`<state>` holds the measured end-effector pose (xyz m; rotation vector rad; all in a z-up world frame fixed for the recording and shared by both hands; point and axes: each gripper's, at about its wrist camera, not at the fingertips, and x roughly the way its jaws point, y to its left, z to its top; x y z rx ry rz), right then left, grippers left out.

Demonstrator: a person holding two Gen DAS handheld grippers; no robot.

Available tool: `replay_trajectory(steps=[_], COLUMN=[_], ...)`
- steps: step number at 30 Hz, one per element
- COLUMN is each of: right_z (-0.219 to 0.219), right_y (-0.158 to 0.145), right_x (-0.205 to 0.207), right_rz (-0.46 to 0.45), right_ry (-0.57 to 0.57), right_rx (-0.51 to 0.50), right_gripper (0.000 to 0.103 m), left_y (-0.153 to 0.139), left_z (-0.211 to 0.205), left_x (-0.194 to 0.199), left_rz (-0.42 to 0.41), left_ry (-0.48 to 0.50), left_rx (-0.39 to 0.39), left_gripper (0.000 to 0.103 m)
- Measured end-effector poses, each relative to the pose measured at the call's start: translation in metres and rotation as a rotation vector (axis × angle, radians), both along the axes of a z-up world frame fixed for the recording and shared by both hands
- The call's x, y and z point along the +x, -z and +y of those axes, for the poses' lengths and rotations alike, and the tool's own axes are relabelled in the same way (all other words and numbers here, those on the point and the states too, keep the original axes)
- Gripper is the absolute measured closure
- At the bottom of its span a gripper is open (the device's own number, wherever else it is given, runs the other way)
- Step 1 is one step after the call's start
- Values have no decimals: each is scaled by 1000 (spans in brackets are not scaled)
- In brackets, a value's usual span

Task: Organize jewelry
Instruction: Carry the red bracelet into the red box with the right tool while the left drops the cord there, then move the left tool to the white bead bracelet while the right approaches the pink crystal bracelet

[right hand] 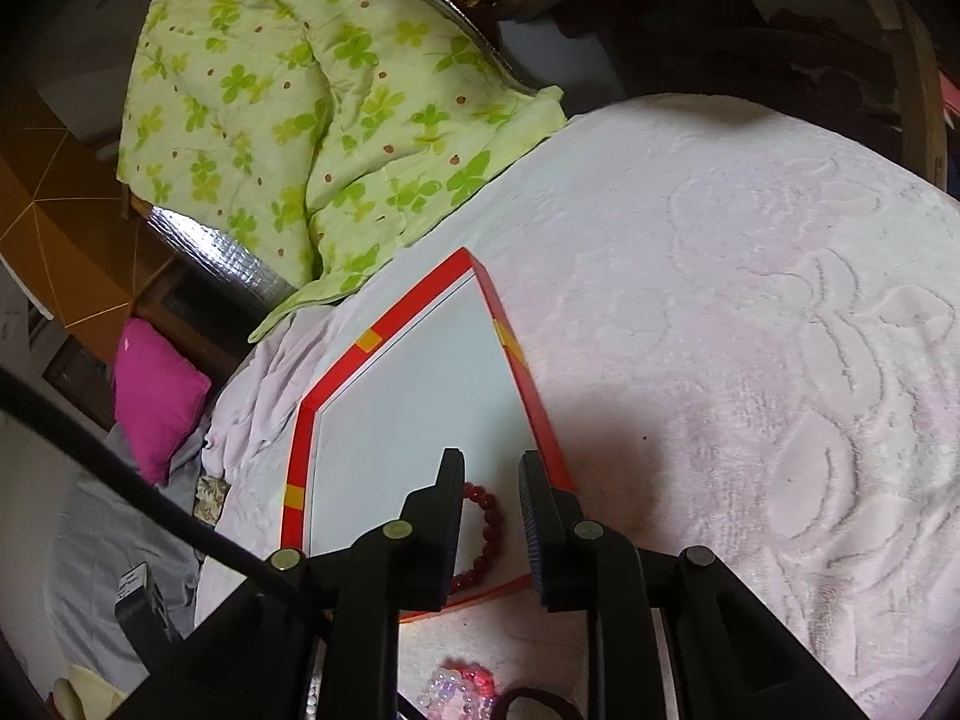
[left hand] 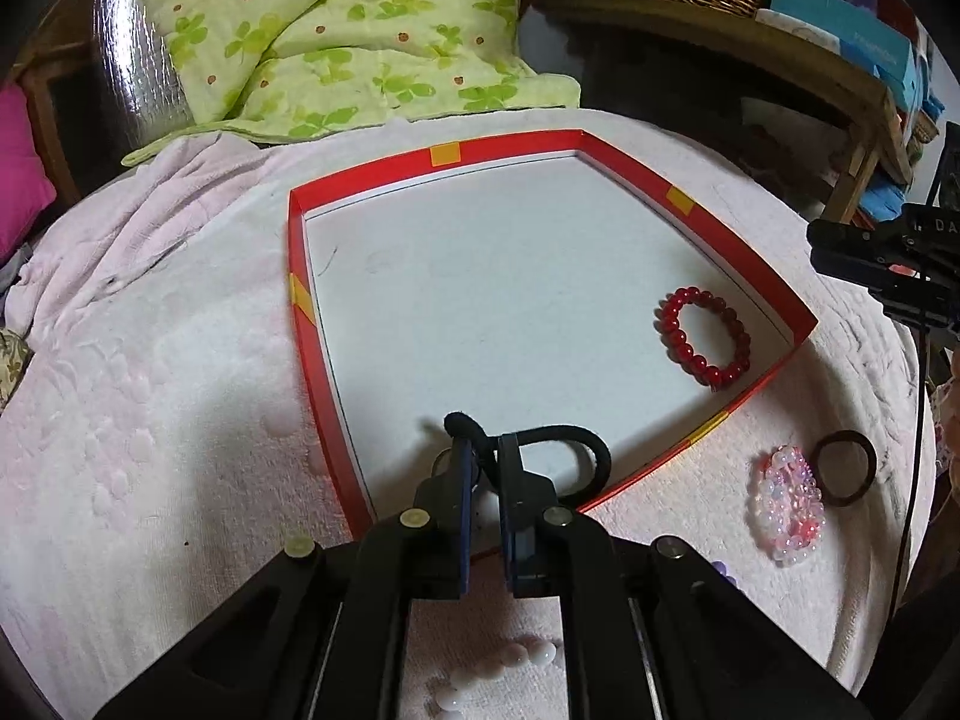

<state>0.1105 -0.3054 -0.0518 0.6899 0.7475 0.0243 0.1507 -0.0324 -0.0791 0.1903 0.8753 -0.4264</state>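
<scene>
While we hold the left tool (left hand: 483, 450) low at the centre bottom of the left wrist view, its fingers are pressed together on a black hair tie (left hand: 543, 444), whose loop hangs just over the near edge of the red tray (left hand: 312, 324). We judge the step in hand to be carrying this tie into the tray; the next move calls for bringing it a little further over the white floor, clear of the near rim, then spreading the fingers so it drops flat.

Moving rightward in that view, a red bead bracelet (left hand: 707, 336) already lies inside the tray near its right wall. Outside the tray, at lower right on the pink towel (left hand: 150, 450), a pink beaded bracelet (left hand: 789, 507) touches a thin brown ring (left hand: 843, 468); some white beads (left hand: 504, 669) sit at the bottom edge. These seem to us still waiting to be sorted.

At the bottom centre of the right wrist view, the right tool (right hand: 492, 468) is spread and holds nothing, hovering over the tray's right corner above the red bracelet. Whether the surface is a bed or a worktop we cannot tell.
</scene>
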Motion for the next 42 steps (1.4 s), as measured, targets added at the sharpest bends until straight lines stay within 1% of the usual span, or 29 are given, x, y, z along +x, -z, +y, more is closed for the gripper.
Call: replay_trajectory(steps=[1, 2, 3, 7, 8, 9, 10, 12, 14, 18, 21, 25, 28, 31, 36, 40, 42], right_z=[1, 1, 3, 9, 10, 11, 12, 12, 12, 11, 11, 18, 25, 33, 40, 46, 47], right_y=[-1, -2, -2, -6, -7, -7, -8, -8, -8, -9, -4, 3, 12, 22, 32, 38, 44], right_x=[0, -1, -2, -9, -12, -15, -17, -24, -31, -47, -61, -75, -86, -94, -99, -94, -90], right_rz=[0, 0, 3, 6, 8, 11, 15, 18, 19, 17, 20, 33, 52, 84, 116, 155, 189], right_ry=[-2, -6, -10, -33, -39, -45, -49, -54, -56, -65, -70, -86, -113, -132, -142, -162, -165], right_rx=[0, 2, 6, 0, -1, 2, 7, 17, 26, 64, 126, 166, 212, 244, 245, 237, 231], right_gripper=[82, 82, 82, 82, 82, 82, 82, 82, 82, 82, 82, 82, 82, 81, 80, 80, 80], left_y=[0, -1, -2, -12, -16, -20, -25, -30, -34, -37, -34, -28, -23, -21, -17, -12, -12], left_z=[1, 3, 5, 14, 16, 19, 21, 26, 33, 51, 62, 73, 75, 70, 53, 52, 53], left_x=[0, 1, 0, -7, -11, -17, -23, -32, -41, -60, -81, -103, -119, -131, -139, -135, -133], left_rz=[-6, -19, -38, -68, -85, -108, -133, -160, -168, -156, -149, -122, -96, -94, -111, -96, -93], left_ry=[-9, -28, -46, -47, -52, -57, -64, -67, -78, -123, -144, -162, -156, -136, -86, -95, -100], left_rx=[5, 20, 31, -11, -18, -22, -23, -34, -61, -102, -105, -113, -131, -144, -78, -59, -57], left_gripper=[87, 74, 66, 57, 50, 40, 37, 36, 35, 35, 35, 35, 35, 35, 35, 35, 35])
